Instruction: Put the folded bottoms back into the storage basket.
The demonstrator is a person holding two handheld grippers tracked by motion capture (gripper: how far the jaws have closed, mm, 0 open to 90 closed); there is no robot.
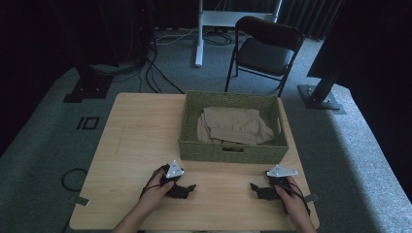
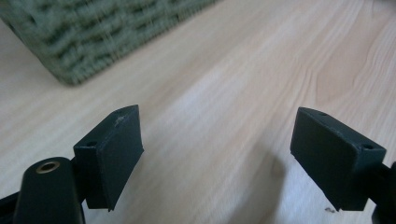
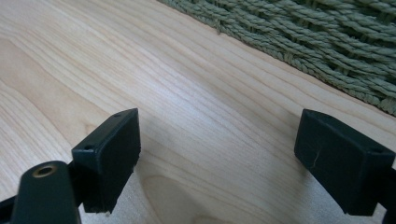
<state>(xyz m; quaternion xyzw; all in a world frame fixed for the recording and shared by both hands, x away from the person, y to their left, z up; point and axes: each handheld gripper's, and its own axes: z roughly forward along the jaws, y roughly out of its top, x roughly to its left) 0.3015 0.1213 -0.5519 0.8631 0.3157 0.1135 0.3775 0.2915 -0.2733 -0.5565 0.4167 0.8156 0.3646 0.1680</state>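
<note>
A pale wooden worktop (image 1: pixel 141 145) carries a green woven basket (image 1: pixel 233 151) toward its far right side. Folded beige cloth (image 1: pixel 233 125) lies inside the basket, filling most of its floor.

The person's left hand (image 1: pixel 156 190) holds the left tool (image 1: pixel 187 189) low on the worktop, just in front of the basket's near left corner, with its jaws pointing right toward the middle. The right hand (image 1: pixel 291 194) holds the right tool (image 1: pixel 256 188) near the worktop's right edge, in front of the basket's near right corner, its jaws pointing left. The two tools face each other, well apart, with bare wood between them.

In the left gripper view the left tool (image 2: pixel 217 154) has its jaws spread wide with nothing between them; the basket (image 2: pixel 93 32) shows blurred at the upper left. In the right gripper view the right tool (image 3: pixel 217 154) is likewise spread wide and empty over the wood grain, and the basket's wall (image 3: pixel 317 42) runs across the upper right, near the jaws but apart from them.

Beyond the worktop, a dark folding chair (image 1: pixel 265 51) stands on grey carpet (image 1: pixel 43 126), and cables (image 1: pixel 150 73) trail across the floor at the left.
</note>
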